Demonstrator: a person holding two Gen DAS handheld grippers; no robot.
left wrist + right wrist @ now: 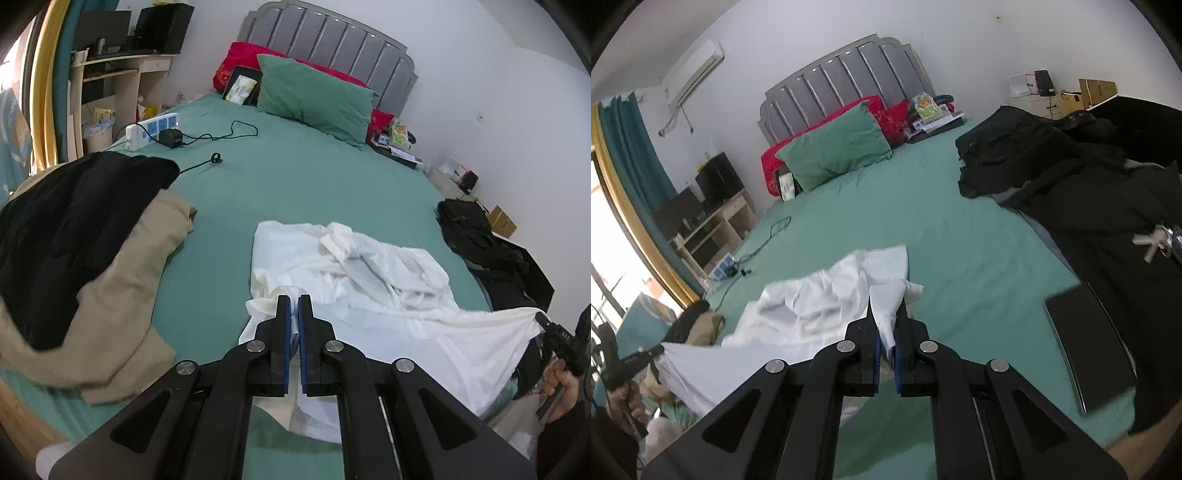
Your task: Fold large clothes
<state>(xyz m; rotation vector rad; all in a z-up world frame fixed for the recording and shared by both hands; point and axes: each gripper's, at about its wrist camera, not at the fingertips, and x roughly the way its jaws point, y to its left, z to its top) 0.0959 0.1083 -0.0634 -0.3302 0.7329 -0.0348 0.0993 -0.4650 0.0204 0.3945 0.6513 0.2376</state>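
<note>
Pinching one near corner each, my left gripper (294, 301) and right gripper (886, 314) are clamped on the white garment (369, 266), its edge stretched between them above the green bed (295, 184), ready, I judge, for a fold.

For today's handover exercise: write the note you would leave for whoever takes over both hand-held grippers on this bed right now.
Left hand-held gripper: shut on one edge of the white garment.
Right hand-held gripper: shut on another edge of it.
The garment's near edge is lifted between the two; the rest lies crumpled on the green bed sheet.
Done: both grips. No fold shows yet.
Left: spread it flat, fold it. The tan and black clothes wait beside it.
</note>
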